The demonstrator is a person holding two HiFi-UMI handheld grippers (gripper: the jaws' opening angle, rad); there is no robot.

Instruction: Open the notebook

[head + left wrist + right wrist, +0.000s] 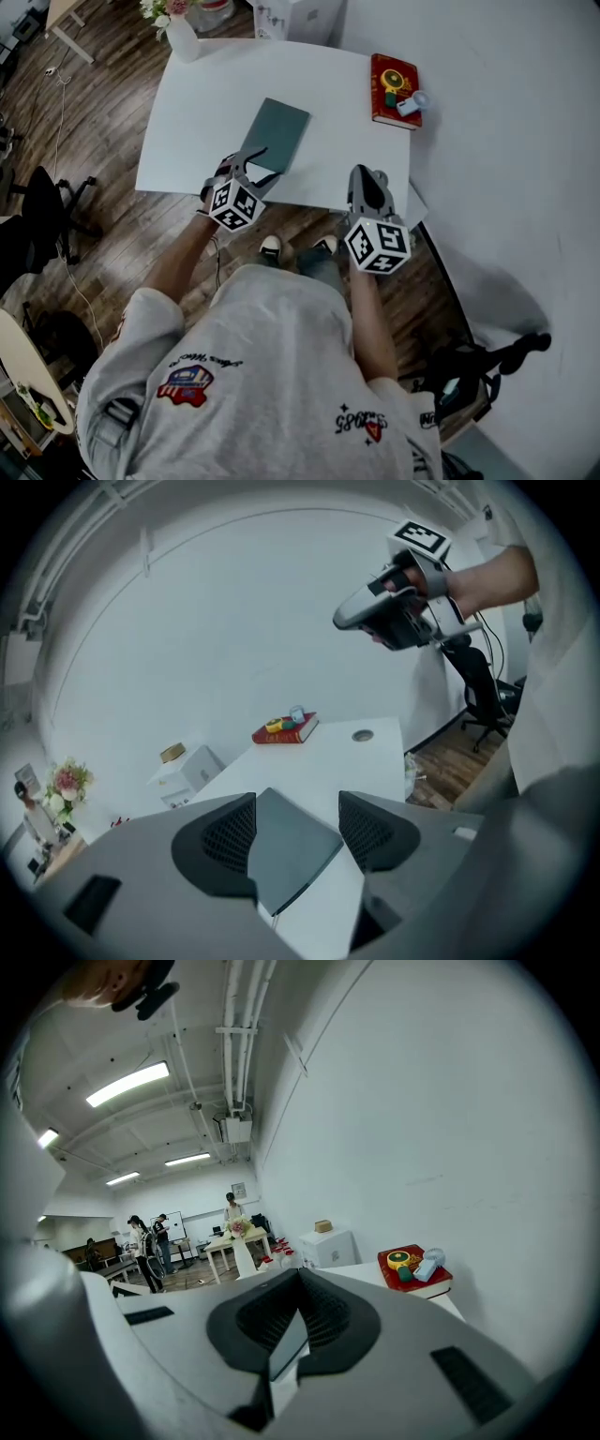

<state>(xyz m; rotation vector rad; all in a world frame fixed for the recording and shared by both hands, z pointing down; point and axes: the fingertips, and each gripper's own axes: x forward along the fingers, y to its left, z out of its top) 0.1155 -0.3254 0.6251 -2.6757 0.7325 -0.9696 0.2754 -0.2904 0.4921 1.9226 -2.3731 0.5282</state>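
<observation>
The work surface was a white table (202,103) set against a white wall, with wood flooring below its near edge. The notebook (277,134), dark grey-green and closed, lay flat on the table with one corner turned toward me. A red book (392,86) carrying small items sat well beyond the notebook on the wall side. A vase of flowers (178,33) stood at the table corner far from the notebook. Neither crowded the work.

I had the left gripper (255,165) at the notebook's near corner, tilted down toward it. In the left gripper view its jaws stood apart with that corner framed between them. Bare table showed between one pad and the cover's edge, and neither pad visibly pressed, so nothing was gripped. I judged this placement deliberate: a cover lifts most readily at a corner, and the jaws straddled it to take the cover's edge, not the whole block.

The right gripper (367,178) hovered at the table's near edge, to the right of the notebook and apart from it. Its own view showed the jaws closed together on nothing. I judged it was held in reserve, placed to steady the notebook or press the pages once the cover rose.

Finding: the cover lay flat and the opening had not begun. Risk noted: a pinch taken too deep could catch pages with the cover, or drag the notebook across the smooth tabletop.
</observation>
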